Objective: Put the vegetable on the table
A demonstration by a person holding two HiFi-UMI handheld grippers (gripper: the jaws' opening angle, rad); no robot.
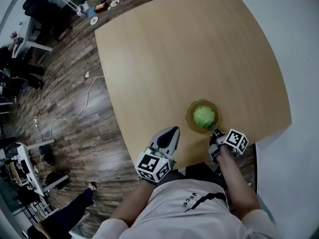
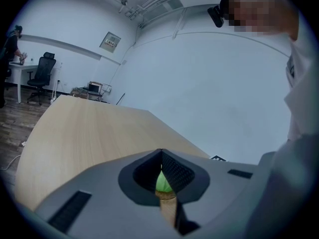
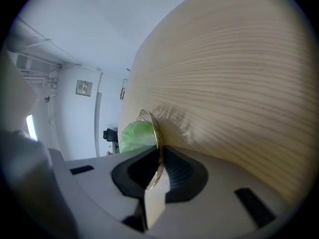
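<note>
Two claws are working over one wooden table, and there is one plate and one vegetable on it. The right claw is pinching the near rim of the single amber glass plate, with its two jaws pressing on either side of the thin edge. The one green leafy vegetable is sitting in that plate, just beyond the right claw's tips and touching the plate's inner face. The plate is lying at the table's near edge, directly ahead of this claw. The left claw is hovering over the same near edge, off to the side of the plate and apart from it. Its jaws are pressing together with nothing between them, and the vegetable is showing as a green sliver beyond their tips.
</note>
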